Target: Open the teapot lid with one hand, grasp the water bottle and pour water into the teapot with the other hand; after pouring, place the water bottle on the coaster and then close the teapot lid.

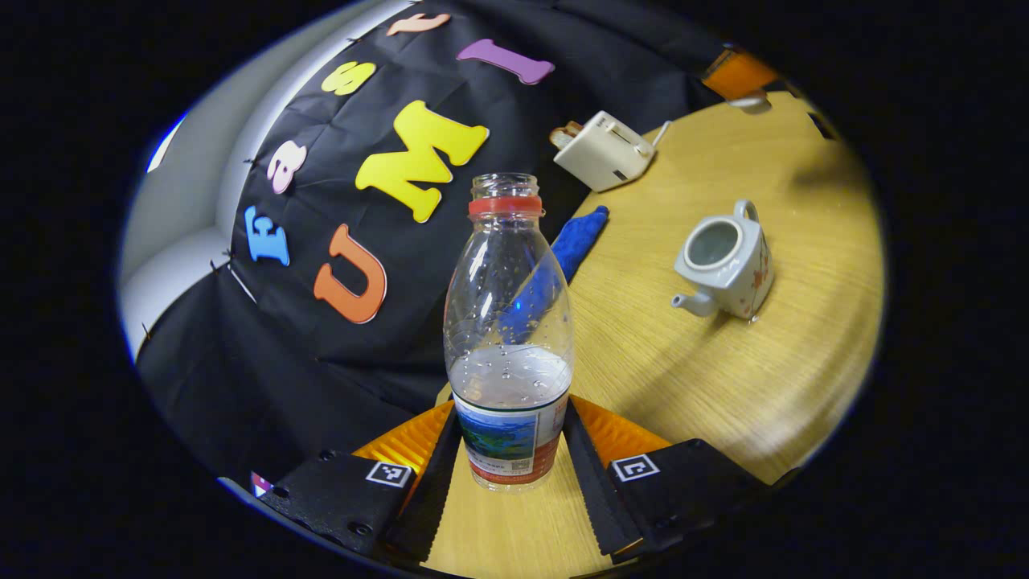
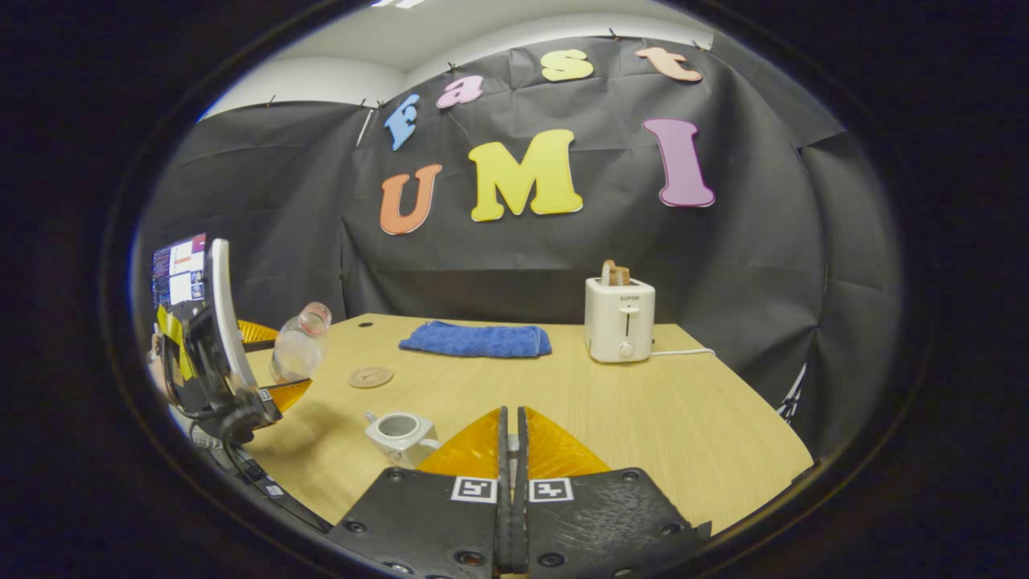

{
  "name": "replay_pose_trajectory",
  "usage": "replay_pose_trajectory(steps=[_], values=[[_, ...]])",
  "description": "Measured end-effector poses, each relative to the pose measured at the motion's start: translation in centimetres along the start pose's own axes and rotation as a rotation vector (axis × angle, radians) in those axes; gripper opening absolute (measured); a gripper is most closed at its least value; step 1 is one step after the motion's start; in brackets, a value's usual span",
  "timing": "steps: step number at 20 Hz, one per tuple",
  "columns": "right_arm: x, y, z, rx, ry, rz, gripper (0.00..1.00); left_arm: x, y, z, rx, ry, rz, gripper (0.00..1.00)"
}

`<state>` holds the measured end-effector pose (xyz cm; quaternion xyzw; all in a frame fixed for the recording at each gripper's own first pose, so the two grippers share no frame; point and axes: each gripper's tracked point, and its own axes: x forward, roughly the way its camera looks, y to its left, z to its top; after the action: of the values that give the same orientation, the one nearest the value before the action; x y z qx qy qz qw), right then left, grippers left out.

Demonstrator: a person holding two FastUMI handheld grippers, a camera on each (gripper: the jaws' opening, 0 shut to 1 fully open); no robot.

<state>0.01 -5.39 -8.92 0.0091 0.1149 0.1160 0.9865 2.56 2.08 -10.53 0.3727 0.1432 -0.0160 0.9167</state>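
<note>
My left gripper point(image 1: 510, 450) clamps the water bottle point(image 1: 508, 338); teapot point(image 1: 727, 265) is open; right gripper point(image 2: 512, 450) closed, maybe holding the lid. Coaster point(image 2: 370, 376) waits.

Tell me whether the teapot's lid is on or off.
Off. The teapot stands upright on the table with its round top opening bare and its hollow inside visible; the right gripper view shows the same open mouth.

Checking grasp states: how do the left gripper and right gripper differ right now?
Left gripper is spread around the water bottle, both fingers against its sides; right gripper is closed, its fingers nearly touching. Left gripper holds the bottle above the table; right gripper hangs above the lidless teapot.
</note>
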Motion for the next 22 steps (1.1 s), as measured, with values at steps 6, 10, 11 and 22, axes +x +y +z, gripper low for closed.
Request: replay_pose_trajectory(steps=[6,10,11,22], values=[[0.6,2.5,0.6,-0.011,-0.003,0.025,0.0,0.2,1.0,0.3,-0.547,-0.054,-0.054,0.75],[1.0,3.6,0.3,-0.008,-0.002,0.027,0.0,2.6,2.8,1.6,-0.748,-0.133,-0.049,0.76],[1.3,3.8,0.0,-0.008,0.005,0.025,0.0,3.5,3.0,1.9,-0.769,-0.145,-0.059,0.76],[1.4,3.4,-1.1,-0.008,0.024,-0.016,0.0,13.2,4.1,0.8,-0.749,-0.145,-0.091,0.76]])
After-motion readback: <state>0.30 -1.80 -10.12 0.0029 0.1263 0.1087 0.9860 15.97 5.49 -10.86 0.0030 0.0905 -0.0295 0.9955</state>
